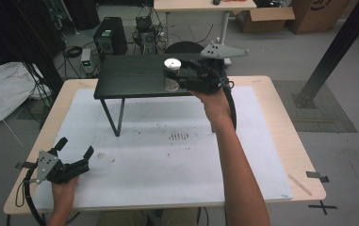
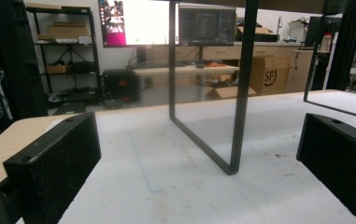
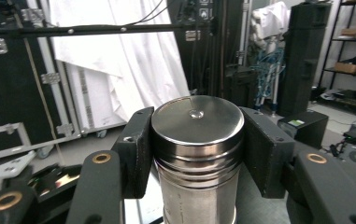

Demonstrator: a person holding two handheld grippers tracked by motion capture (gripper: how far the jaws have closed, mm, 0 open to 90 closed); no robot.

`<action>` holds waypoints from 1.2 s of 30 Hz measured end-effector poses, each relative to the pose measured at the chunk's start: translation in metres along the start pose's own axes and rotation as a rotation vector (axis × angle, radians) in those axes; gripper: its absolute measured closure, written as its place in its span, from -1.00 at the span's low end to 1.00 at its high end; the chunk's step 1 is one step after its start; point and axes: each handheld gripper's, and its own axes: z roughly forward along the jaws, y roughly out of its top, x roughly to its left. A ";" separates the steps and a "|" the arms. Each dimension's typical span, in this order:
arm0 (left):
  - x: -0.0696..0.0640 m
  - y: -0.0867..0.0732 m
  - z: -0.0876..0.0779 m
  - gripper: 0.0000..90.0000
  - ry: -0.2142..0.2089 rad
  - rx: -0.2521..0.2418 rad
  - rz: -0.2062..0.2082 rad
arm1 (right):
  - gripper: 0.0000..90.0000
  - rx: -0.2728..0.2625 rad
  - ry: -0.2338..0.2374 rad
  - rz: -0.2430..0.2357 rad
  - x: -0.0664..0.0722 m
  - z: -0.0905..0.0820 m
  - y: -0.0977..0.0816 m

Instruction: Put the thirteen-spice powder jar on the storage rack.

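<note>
metal can (image 1: pixel 172 73) sits between the jaws of the right gripper (image 1: pixel 183 75), over the black stand (image 1: pixel 130 77) at the far side of the table (image 1: pixel 271 113). in the high view the can is upright, its shiny lid facing up, near the stand's right half; whether its base touches the top of the stand i cannot tell. the right gripper view shows the can (image 3: pixel 197 154) close up: a ribbed steel cylinder with a flat lid, both black pads pressed against its upper wall, one on each side, so the right gripper (image 3: pixel 197 140) is clamped on it. the right hand (image 1: pixel 216 104) reaches forward from the bottom edge, forearm stretched over the white mat (image 1: pixel 167 155) that covers most of the table.

the left gripper (image 1: pixel 75 147) rests low at the near left corner of the mat, held in the left hand (image 1: pixel 64 186), well apart from the can and the stand. its jaws stand wide apart with nothing between them. in the left gripper view the two black pads rise at either side of the left gripper (image 2: pixel 199 158), and between them, farther off, is a thin black leg of the stand (image 2: pixel 238 93) planted on the mat (image 2: pixel 175 186), with shelves and monitors in the room behind.
</note>
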 end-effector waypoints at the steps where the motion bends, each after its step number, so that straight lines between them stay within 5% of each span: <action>1: 0.000 0.000 0.000 -0.99 0.000 0.000 0.000 | 0.07 -0.002 -0.009 0.001 -0.002 0.002 0.001; 16: 0.000 0.000 0.000 -0.99 0.000 -0.003 0.001 | 0.07 0.035 -0.213 0.017 -0.047 0.024 0.011; 22: 0.000 0.000 0.000 -0.99 0.000 -0.001 -0.002 | 0.07 0.028 -0.299 0.072 -0.065 0.028 0.005; 36: 0.000 0.000 0.000 -0.99 -0.001 -0.005 -0.003 | 0.07 0.120 -0.347 0.123 -0.075 0.046 -0.010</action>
